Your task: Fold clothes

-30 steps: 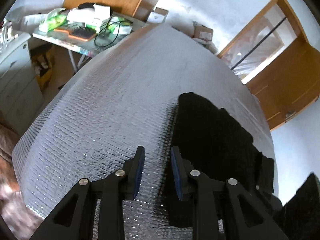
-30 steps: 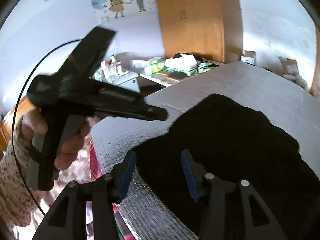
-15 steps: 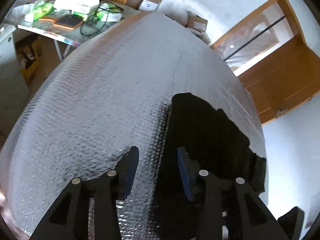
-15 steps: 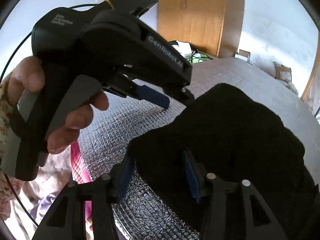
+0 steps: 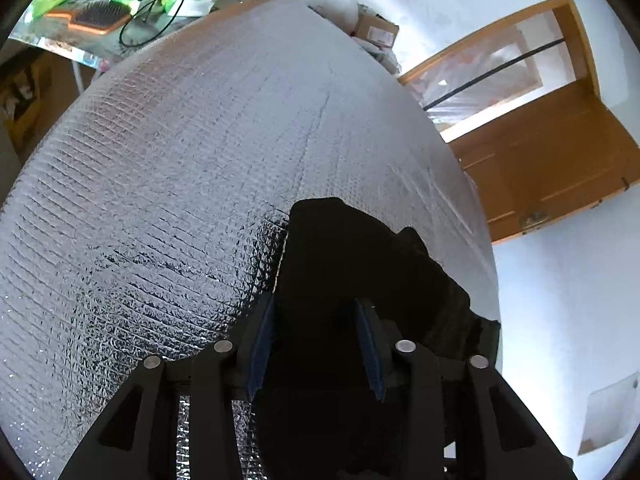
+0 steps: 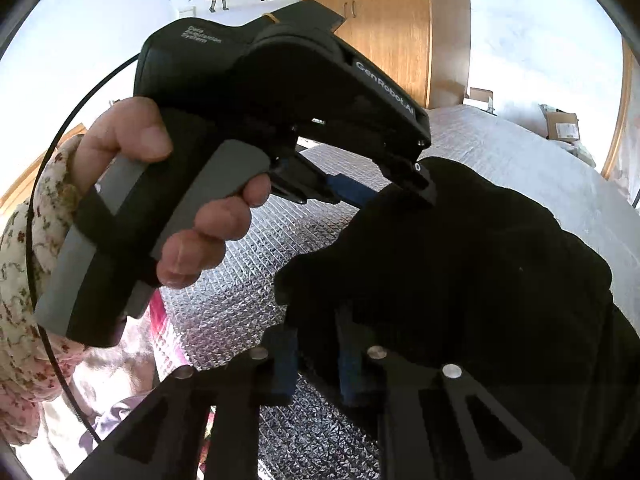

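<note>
on the silver quilted mat (image 5: 168,184) a black garment (image 6: 472,280) lies bunched, its near edge pinched by the right gripper (image 6: 316,364) while the left gripper (image 5: 316,344), jaws spread, straddles another edge, likely to lift both for folding.

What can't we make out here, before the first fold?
- Black garment: kind unreadable in either view; solid black, and its near end is cut off by the frame edge.
- Right tool: grip uncertain; dark cloth hides its pads.
- Left tool: cloth between pads, contact unclear.
</note>
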`<action>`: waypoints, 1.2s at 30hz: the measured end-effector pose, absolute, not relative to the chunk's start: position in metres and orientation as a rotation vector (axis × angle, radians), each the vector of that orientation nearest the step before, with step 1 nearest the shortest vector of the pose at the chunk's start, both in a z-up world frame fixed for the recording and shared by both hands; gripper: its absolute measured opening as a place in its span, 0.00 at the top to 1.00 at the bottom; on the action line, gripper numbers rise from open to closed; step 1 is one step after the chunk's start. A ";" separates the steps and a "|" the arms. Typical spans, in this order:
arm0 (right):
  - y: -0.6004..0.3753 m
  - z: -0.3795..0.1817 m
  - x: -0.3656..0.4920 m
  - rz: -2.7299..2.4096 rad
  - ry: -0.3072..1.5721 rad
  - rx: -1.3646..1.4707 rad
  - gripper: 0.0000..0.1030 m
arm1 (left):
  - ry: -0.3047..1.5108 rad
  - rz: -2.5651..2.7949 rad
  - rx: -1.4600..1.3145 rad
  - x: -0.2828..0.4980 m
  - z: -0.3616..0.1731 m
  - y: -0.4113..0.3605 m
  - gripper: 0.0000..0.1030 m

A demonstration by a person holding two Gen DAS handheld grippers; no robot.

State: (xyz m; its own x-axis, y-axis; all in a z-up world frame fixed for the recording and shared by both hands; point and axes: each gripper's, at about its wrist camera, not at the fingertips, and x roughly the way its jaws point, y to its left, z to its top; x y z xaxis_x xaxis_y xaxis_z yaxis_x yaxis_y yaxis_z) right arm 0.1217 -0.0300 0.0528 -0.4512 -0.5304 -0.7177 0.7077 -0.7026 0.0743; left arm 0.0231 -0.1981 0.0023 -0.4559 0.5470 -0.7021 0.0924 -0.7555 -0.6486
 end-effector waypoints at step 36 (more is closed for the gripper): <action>0.066 0.166 0.166 -2.232 -0.011 0.627 0.91 | -0.708 2.447 -1.105 0.069 0.137 -0.128 0.90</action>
